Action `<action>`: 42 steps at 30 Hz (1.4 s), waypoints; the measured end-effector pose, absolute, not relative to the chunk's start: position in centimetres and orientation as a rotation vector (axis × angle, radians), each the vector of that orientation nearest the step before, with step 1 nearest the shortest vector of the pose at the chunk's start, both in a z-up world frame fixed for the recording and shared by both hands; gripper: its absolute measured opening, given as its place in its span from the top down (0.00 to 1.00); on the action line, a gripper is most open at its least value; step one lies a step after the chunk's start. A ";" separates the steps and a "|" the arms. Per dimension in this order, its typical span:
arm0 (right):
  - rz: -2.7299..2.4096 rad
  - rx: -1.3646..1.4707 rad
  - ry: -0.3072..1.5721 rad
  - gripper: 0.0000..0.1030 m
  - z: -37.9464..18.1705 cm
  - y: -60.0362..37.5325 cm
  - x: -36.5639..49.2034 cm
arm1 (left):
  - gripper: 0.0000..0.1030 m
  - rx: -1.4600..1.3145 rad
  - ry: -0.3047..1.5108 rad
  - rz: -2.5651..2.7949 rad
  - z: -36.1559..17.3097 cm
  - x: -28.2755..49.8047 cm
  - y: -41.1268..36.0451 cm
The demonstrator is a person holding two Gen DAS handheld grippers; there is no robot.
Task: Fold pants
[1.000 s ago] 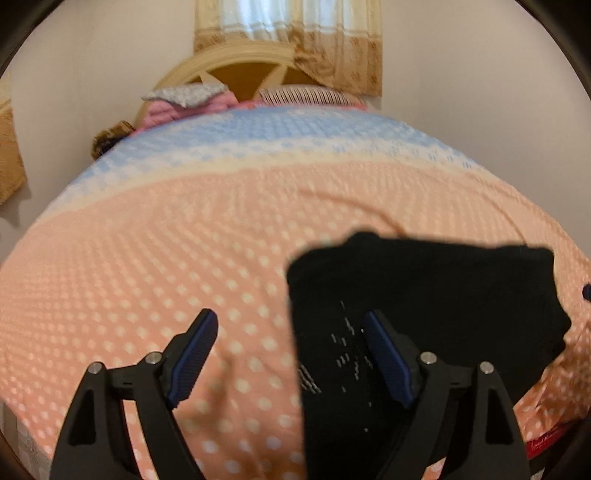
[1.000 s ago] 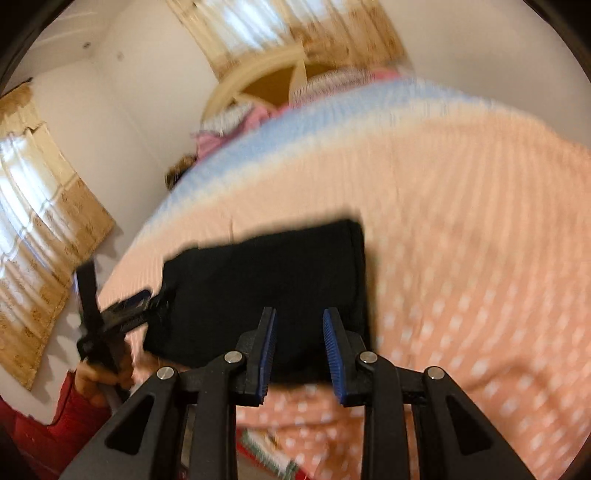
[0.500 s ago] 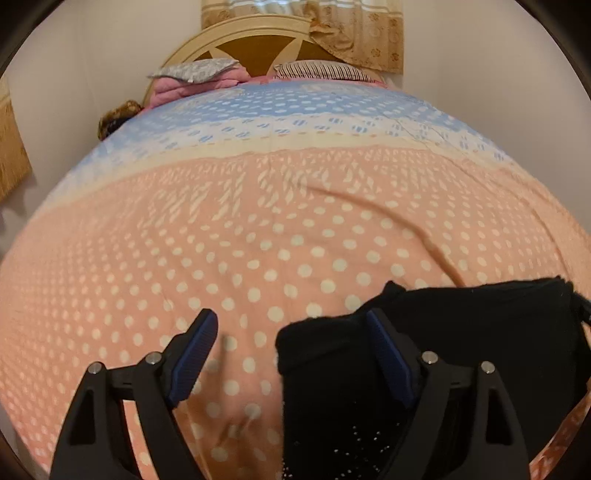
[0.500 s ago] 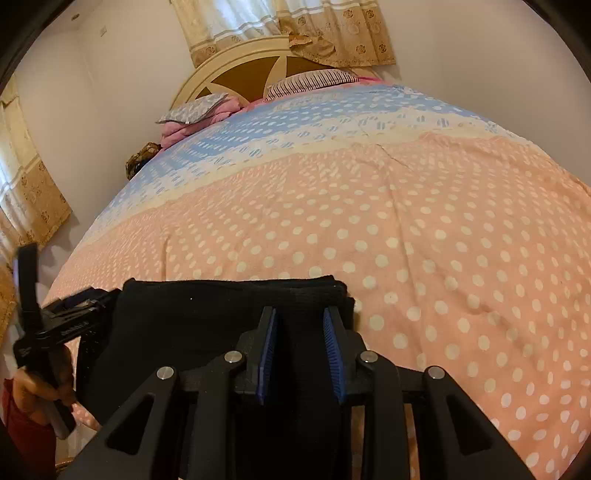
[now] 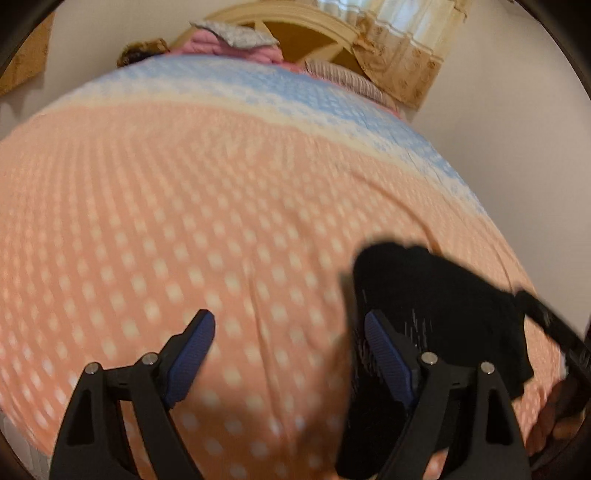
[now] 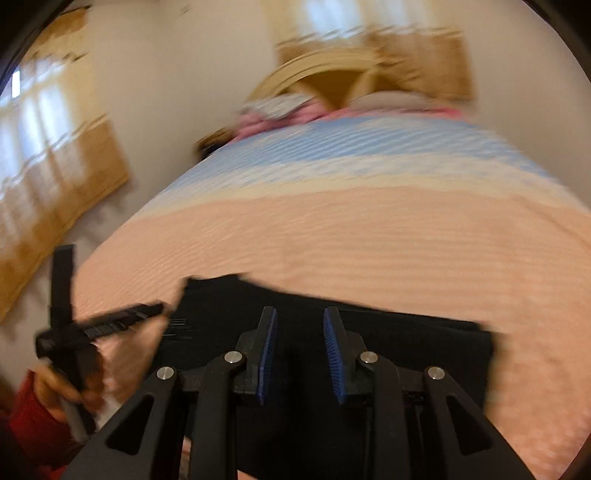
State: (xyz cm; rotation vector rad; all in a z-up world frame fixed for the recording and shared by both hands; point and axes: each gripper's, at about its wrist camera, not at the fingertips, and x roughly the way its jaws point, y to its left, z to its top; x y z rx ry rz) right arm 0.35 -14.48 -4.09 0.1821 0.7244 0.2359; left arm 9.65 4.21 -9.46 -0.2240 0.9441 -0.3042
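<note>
Folded black pants [image 5: 443,288] lie on the peach dotted bed cover [image 5: 184,184] near its front edge. My left gripper [image 5: 288,317] hangs open and wide over bare cover, its right finger over the pants' left edge, nothing between the pads. In the right wrist view the pants [image 6: 406,343] stretch across beneath my right gripper [image 6: 300,312]. Its jaws stand a narrow gap apart with no cloth pinched. The left gripper [image 6: 110,321] appears there at the pants' left end, held by a hand [image 6: 55,387]. Both views are blurred.
The bed cover [image 6: 369,229] turns blue towards the far end, where pillows [image 5: 236,40] lie against a cream headboard [image 5: 295,29]. Curtains [image 6: 55,166] hang on the left wall. The bed's front edge runs just below the grippers.
Both views have tilted and blurred. The right gripper has slid leftward over the pants, so more cloth now shows to its right. The left gripper dipped closer to the cover. Jaw gaps look unchanged.
</note>
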 end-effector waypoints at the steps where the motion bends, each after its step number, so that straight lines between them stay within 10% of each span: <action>1: 0.275 0.179 0.741 0.73 -4.3 -13.2 1.2 | 0.18 -0.203 0.946 -0.301 -9.8 8.9 3.5; 15: 0.311 -0.166 1.019 0.73 -8.2 -1.7 9.6 | 0.19 -0.141 0.900 -0.275 -10.0 6.6 2.5; 27: 0.332 0.149 0.982 0.72 -6.9 -4.6 13.3 | 0.19 -0.152 0.891 -0.303 -10.1 5.4 2.7; 42: 0.490 -0.448 1.150 0.79 -8.6 1.9 12.7 | 0.19 -0.105 0.880 -0.332 -10.2 4.7 1.8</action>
